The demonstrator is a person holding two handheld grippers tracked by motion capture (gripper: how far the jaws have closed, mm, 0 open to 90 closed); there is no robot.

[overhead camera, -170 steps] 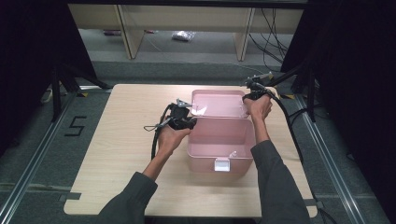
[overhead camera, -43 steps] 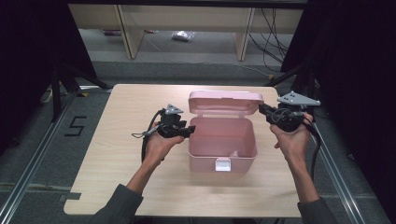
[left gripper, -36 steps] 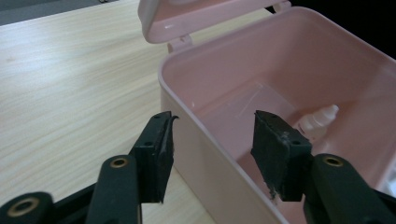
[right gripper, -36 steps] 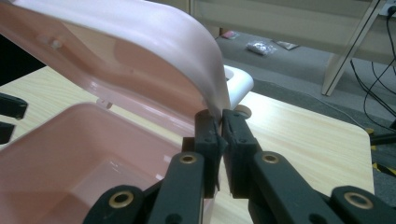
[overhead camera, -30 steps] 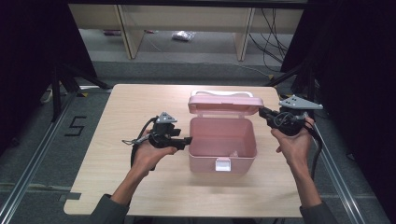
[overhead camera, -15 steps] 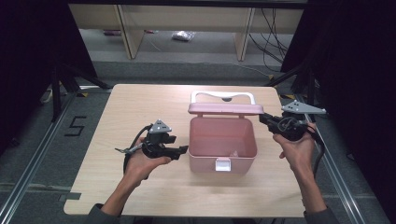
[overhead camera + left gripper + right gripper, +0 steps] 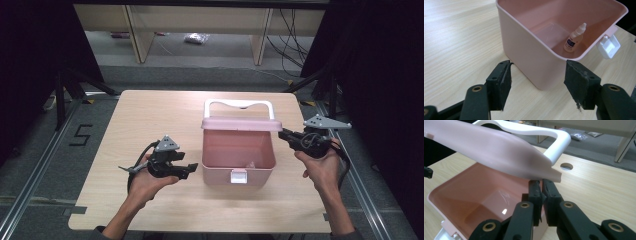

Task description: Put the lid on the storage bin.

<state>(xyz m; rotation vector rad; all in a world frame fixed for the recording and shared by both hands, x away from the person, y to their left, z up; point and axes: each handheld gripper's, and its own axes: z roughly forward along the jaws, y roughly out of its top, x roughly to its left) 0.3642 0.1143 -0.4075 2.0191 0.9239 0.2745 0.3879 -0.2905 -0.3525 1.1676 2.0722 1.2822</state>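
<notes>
High view: pink box [image 7: 239, 162] sits a little right of centre on the wooden table [image 7: 150, 115], its lid [image 7: 240, 123] raised toward the far side, the white handle [image 7: 239, 106] showing behind it and the white latch [image 7: 238, 177] hanging on the near wall. Left gripper [image 7: 192, 170] held just beside the box's left wall, near its front corner, jaws pointing toward the box with a gap between them. Right gripper [image 7: 281, 134] at the lid's right end, tips close against the lid's edge; whether they touch it cannot be told from here. Left gripper view: the two black jaws stand well apart with nothing between the pads; the box's near corner [image 7: 541, 65] lies just ahead of them, not touched. Inside the box, a small white dropper bottle [image 7: 574, 38] with a dark label stands upright on the floor near the wall that carries the latch [image 7: 609, 45]. Right gripper view: right gripper [image 7: 541, 191], jaws drawn almost fully together, only a sliver between the pads, nothing gripped; tips sit right under the lid's [image 7: 499, 152] lower corner, with the handle [image 7: 536, 131] above and the open box [image 7: 474, 192] below.
</notes>
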